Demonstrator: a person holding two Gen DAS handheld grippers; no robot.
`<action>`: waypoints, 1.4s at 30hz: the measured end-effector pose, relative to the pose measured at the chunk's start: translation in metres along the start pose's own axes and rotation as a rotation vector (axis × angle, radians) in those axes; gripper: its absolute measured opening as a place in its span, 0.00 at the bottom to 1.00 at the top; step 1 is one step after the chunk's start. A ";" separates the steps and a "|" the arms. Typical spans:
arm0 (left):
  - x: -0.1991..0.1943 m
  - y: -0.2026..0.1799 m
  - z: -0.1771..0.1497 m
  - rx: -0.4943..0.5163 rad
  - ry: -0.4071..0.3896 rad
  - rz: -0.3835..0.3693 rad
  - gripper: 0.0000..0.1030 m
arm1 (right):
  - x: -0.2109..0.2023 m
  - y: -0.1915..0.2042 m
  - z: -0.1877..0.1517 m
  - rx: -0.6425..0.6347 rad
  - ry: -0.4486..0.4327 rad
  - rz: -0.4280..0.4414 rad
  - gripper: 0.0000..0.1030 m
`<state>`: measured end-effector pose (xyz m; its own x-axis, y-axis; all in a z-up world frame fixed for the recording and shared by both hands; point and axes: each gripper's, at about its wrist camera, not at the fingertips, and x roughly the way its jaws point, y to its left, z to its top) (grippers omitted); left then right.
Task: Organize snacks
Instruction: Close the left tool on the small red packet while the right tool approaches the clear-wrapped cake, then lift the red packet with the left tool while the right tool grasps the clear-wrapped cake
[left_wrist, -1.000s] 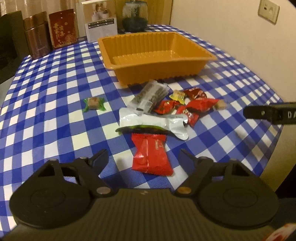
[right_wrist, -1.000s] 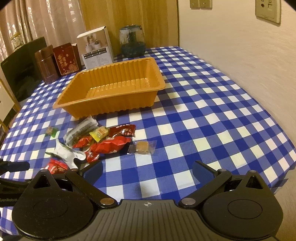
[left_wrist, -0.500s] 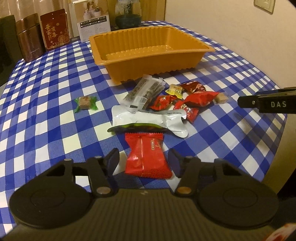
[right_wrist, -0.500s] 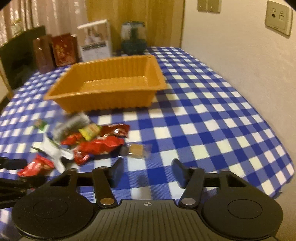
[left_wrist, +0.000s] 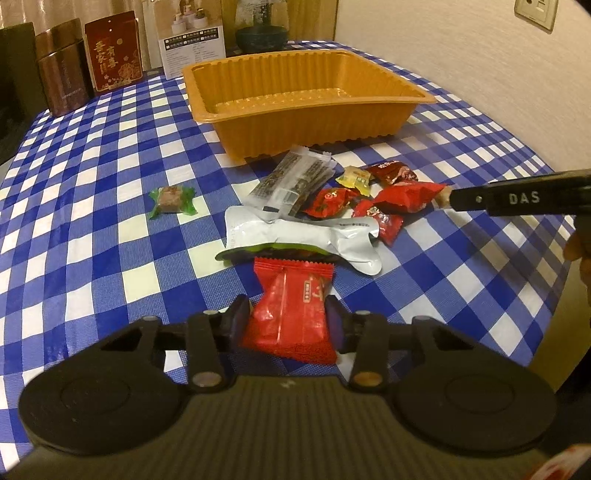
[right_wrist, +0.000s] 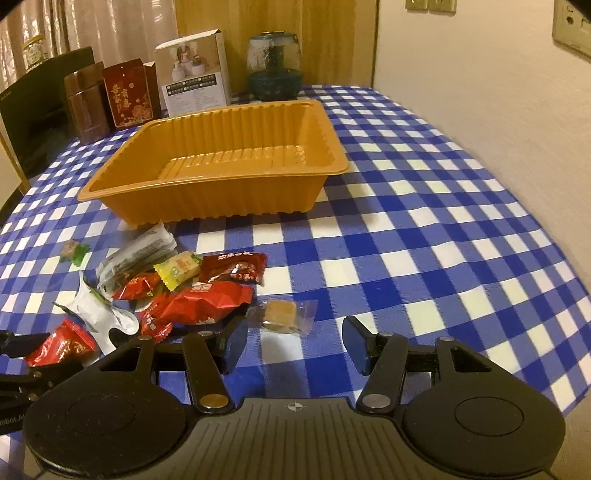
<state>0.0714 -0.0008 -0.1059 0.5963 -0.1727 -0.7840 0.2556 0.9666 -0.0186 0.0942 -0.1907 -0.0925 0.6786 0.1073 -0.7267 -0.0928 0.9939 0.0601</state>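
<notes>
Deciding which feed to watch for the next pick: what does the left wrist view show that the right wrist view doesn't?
Only the left wrist view: the left gripper close up, its jaws just closing, pressing both sides of the red packet; also the whole silver pouch.
Only the right wrist view: the right gripper with its jaws just narrowed yet apart, and the clear-wrapped brown candy lying untouched just ahead of them.
Both: the empty orange tray, the snack pile and the green-wrapped candy.

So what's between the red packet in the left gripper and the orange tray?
In the left wrist view, a silver pouch and a clear pack of dark bars lie between the red packet and the orange tray.
</notes>
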 end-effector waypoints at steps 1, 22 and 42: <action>0.000 0.000 0.000 0.001 -0.001 0.001 0.37 | 0.002 0.000 0.000 0.004 0.002 0.005 0.56; -0.006 0.002 0.002 -0.011 -0.027 -0.011 0.36 | 0.026 0.013 -0.001 -0.051 0.001 -0.011 0.50; -0.023 0.001 0.015 -0.009 -0.061 -0.014 0.36 | 0.008 0.015 -0.001 -0.058 -0.013 -0.030 0.34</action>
<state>0.0694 0.0007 -0.0790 0.6382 -0.1970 -0.7443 0.2570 0.9658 -0.0352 0.0973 -0.1755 -0.0979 0.6907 0.0782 -0.7189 -0.1139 0.9935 -0.0013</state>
